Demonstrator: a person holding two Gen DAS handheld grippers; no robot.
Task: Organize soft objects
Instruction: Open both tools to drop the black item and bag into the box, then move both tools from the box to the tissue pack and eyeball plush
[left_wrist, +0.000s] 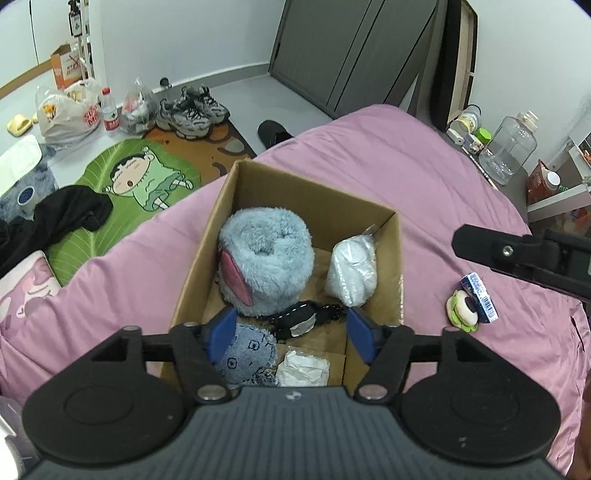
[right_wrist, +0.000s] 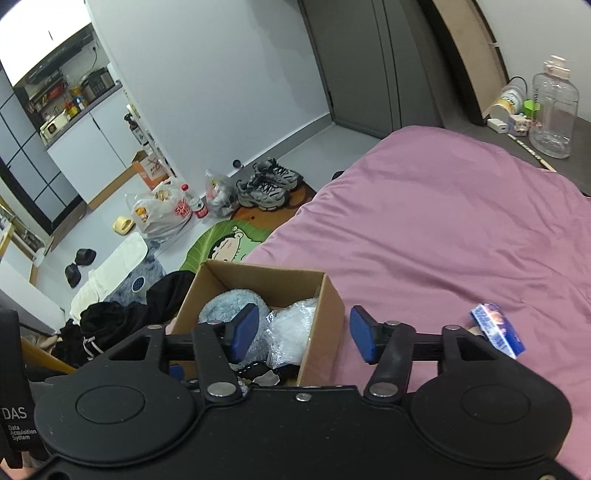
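Observation:
An open cardboard box stands on the pink bed cover. In it lie a fluffy blue-grey plush with a pink ear, a white soft item in a clear bag, a black strap piece, a denim patch and a white crumpled cloth. My left gripper hangs open over the box's near end with nothing between its blue pads. My right gripper is open too and holds nothing. It straddles the right wall of the box, beside the plush and the bagged item.
A burger-shaped squishy and a small blue packet lie on the cover right of the box. Left of the bed, the floor holds a cartoon mat, black clothes, sneakers and plastic bags. A clear jug stands on the side table.

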